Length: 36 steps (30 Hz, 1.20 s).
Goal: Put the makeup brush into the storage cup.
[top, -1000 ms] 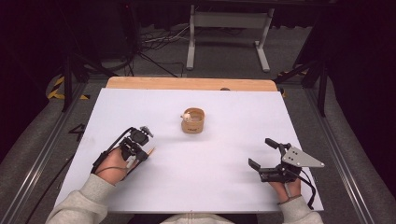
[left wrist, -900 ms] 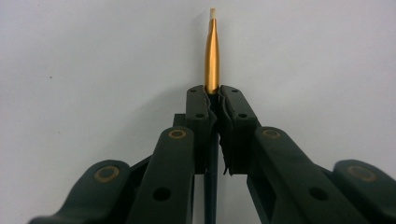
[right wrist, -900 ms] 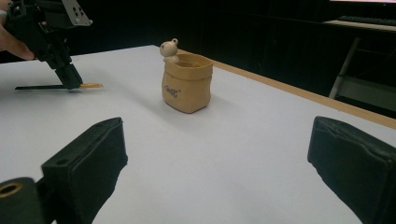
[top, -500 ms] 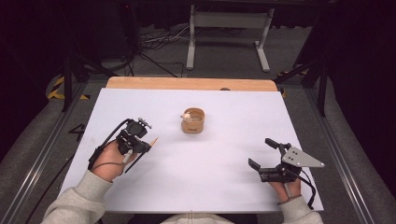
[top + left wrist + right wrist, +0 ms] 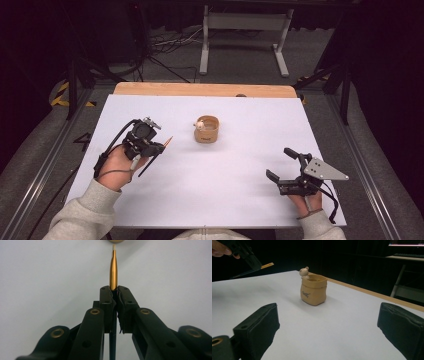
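Observation:
A small tan sack-shaped pot point(image 5: 206, 130) with a little bear figure on its rim stands upright near the middle of the white table point(image 5: 235, 210); in the right gripper view the pot point(image 5: 313, 290) is ahead. My left gripper point(image 5: 161, 146) is lifted at the left, shut on a slim pen with a gold tip point(image 5: 113, 268) and a dark shaft; the tip points toward the pot. In the right gripper view the left gripper point(image 5: 259, 265) is at top left. My right gripper point(image 5: 280, 166) rests at the right front, wide open, nothing between its jaws.
A wooden strip point(image 5: 200, 89) runs along the table's far edge. Beyond it are a white metal stand point(image 5: 243, 30) and cables on the dark floor. Metal rails point(image 5: 45, 165) flank both sides of the table.
My left gripper has risen and moved slightly away from me with the pen, now pointing more toward the pot. The right gripper has stayed still.

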Available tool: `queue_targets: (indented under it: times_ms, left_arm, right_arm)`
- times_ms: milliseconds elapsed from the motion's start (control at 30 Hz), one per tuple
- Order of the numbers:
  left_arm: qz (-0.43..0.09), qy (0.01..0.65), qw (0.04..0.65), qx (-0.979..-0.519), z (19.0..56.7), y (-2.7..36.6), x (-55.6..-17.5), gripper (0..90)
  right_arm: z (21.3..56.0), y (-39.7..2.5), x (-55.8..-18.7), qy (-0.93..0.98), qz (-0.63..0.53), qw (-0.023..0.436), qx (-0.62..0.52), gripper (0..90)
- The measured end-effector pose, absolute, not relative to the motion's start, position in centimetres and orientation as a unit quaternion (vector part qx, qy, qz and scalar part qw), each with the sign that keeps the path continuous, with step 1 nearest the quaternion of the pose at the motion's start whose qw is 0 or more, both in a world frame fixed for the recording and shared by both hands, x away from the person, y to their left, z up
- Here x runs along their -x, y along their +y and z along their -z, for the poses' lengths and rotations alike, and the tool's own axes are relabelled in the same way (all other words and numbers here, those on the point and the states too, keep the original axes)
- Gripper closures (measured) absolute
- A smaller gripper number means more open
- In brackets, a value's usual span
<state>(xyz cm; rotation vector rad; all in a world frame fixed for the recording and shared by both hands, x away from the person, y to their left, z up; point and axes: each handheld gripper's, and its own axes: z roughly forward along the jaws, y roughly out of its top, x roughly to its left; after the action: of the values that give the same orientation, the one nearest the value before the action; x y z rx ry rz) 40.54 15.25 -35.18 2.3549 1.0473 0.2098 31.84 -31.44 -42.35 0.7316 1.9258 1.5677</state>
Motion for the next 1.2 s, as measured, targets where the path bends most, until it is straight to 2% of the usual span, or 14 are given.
queue_targets:
  times_ms: [567,1200]
  left_arm:
    - [-0.133,0.354,0.385,-0.842,33.2,15.4,-40.2,82.8]
    - [-0.158,0.325,0.501,-0.787,32.4,15.3,-41.0,82.8]
  right_arm:
    - [42.6,-31.6,-31.7,0.709,-0.592,0.271,-0.27,3.6]
    - [42.8,-32.1,-31.4,0.704,-0.595,0.272,-0.276,3.6]
